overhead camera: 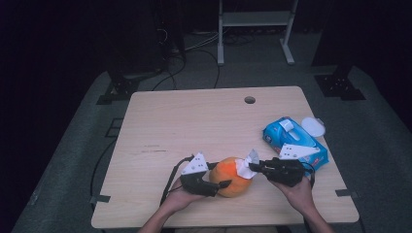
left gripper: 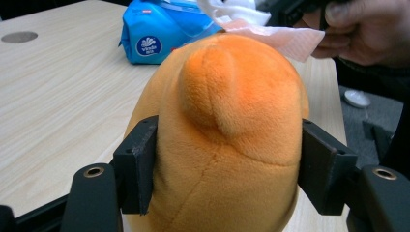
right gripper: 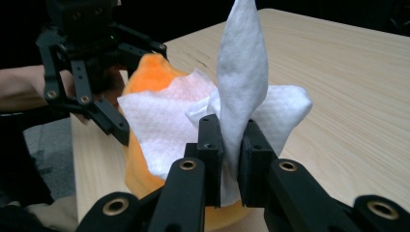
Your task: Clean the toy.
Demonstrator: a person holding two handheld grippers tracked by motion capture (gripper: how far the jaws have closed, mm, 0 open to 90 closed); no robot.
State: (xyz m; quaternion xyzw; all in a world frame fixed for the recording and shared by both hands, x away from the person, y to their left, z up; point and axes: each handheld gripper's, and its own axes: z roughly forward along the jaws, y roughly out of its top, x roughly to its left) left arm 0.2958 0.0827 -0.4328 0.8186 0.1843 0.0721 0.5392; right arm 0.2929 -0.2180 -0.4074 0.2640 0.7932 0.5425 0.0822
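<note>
An orange plush toy (overhead camera: 232, 177) sits near the table's front edge. My left gripper (overhead camera: 219, 175) comes at it from the left, and its black jaws press into both sides of the plush (left gripper: 232, 106). My right gripper (right gripper: 231, 140) is shut on a bunched white wipe (right gripper: 241, 77), whose loose end stands up above the jaws. The wipe (overhead camera: 247, 165) lies spread against the plush's upper right side (right gripper: 152, 72). In the high view the right gripper (overhead camera: 253, 167) reaches in from the right.
A blue pack of wipes (overhead camera: 294, 143) lies right of the plush, just behind the right hand, with a round white lid (overhead camera: 313, 127) past it. The wooden table (overhead camera: 194, 121) has a cable hole (overhead camera: 249, 100) near its far edge.
</note>
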